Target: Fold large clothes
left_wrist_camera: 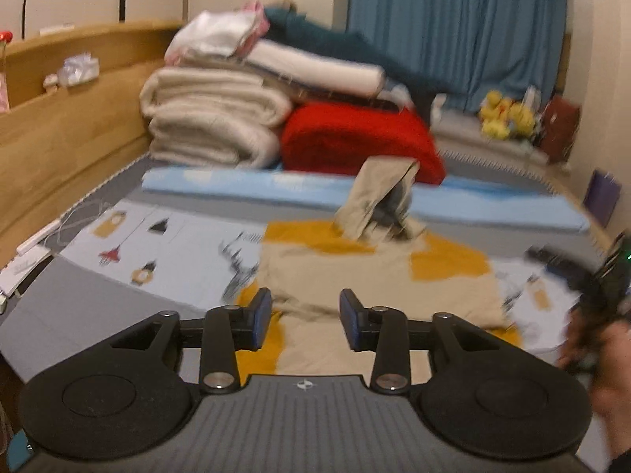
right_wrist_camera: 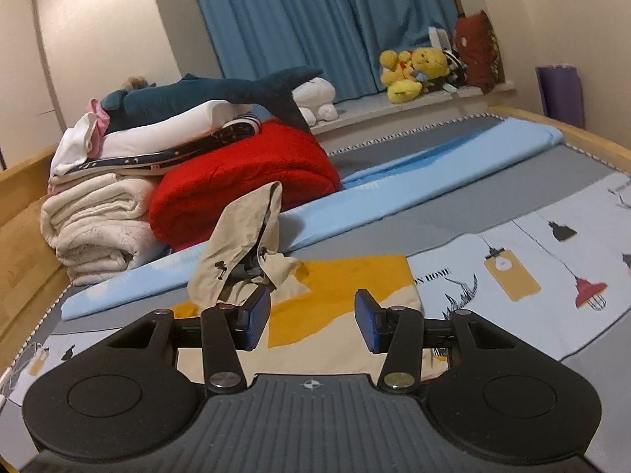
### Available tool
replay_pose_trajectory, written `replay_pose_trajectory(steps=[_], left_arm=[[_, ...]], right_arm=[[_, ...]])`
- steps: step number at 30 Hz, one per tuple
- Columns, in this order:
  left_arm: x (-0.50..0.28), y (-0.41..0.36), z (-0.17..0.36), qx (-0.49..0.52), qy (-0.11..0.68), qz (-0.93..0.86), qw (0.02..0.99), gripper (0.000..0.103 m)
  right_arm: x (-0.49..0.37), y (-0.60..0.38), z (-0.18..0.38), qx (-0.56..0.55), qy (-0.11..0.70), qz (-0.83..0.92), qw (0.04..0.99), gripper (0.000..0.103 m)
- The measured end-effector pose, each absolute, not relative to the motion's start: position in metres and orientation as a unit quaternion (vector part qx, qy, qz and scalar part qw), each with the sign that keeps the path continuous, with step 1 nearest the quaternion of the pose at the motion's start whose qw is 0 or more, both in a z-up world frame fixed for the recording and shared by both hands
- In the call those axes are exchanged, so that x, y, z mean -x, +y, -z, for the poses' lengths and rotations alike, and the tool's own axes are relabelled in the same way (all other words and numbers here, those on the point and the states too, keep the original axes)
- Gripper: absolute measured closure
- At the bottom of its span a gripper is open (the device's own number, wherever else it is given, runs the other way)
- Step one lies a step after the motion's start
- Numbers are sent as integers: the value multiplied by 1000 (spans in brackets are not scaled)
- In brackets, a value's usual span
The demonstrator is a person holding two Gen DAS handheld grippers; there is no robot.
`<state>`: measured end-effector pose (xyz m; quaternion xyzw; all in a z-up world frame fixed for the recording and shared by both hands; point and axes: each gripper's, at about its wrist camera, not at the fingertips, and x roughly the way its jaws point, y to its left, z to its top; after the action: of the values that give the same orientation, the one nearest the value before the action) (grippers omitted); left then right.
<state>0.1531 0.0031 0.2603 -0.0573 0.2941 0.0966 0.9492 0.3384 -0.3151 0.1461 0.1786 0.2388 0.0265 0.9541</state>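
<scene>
On the printed bed sheet (right_wrist_camera: 524, 252), "ON HOME" reads in dark capitals just beside the garment, next to a yellow lantern drawing; nothing else on it is legible. The beige-and-mustard garment (right_wrist_camera: 347, 295) lies spread flat on the sheet in the middle of the bed, and its hood (right_wrist_camera: 240, 244) stands crumpled upright at the far end. The left gripper (left_wrist_camera: 305, 317) hangs above the garment's near part, angled downward, blue-padded fingers (left_wrist_camera: 262, 317) spread apart with only air between them. The right gripper (right_wrist_camera: 311, 321) hovers over the garment too, tilted down toward the hood, jaws parted and gripping nothing. At the left view's right edge, blurred, a hand (left_wrist_camera: 599, 354) grips a dark device. Behind, a red blanket (right_wrist_camera: 244, 185) sits beside cream folded blankets (right_wrist_camera: 98, 228).
</scene>
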Motion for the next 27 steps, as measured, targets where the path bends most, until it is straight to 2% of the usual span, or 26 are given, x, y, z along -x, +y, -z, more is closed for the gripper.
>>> replay_pose_trajectory(steps=[4,6,7,11,14,20,24,25,27], left_arm=[[-167,-31,-302,74,265,-65,959,55],[-182,-48,-316,71,250,-45,965,47],[-196,-60,-321,63,240,-33,968,47],[-261,-85,-312,33,233,-17,972,47],[-331,-88,-280,19,252,-22,967,47],[-481,-77,-190,-28,277,-35,960,71],[-569,-67,-137,-39,302,-49,951,72],[-594,-64,-122,-39,308,-57,949,72],[-635,-55,-98,-27,317,-66,946,72]], right_arm=[[-336,-324,-151,-183,229,-26,956,54],[-336,-330,-152,-184,226,-23,956,54],[-337,-334,-153,-186,224,-21,956,54],[-342,-349,-152,-195,225,-9,955,53],[-348,-358,-149,-200,230,-1,953,53],[-367,-361,-141,-189,250,11,950,53],[-381,-355,-132,-164,282,4,945,54],[-385,-352,-130,-157,289,-2,944,56],[-393,-347,-124,-145,302,-15,942,70]])
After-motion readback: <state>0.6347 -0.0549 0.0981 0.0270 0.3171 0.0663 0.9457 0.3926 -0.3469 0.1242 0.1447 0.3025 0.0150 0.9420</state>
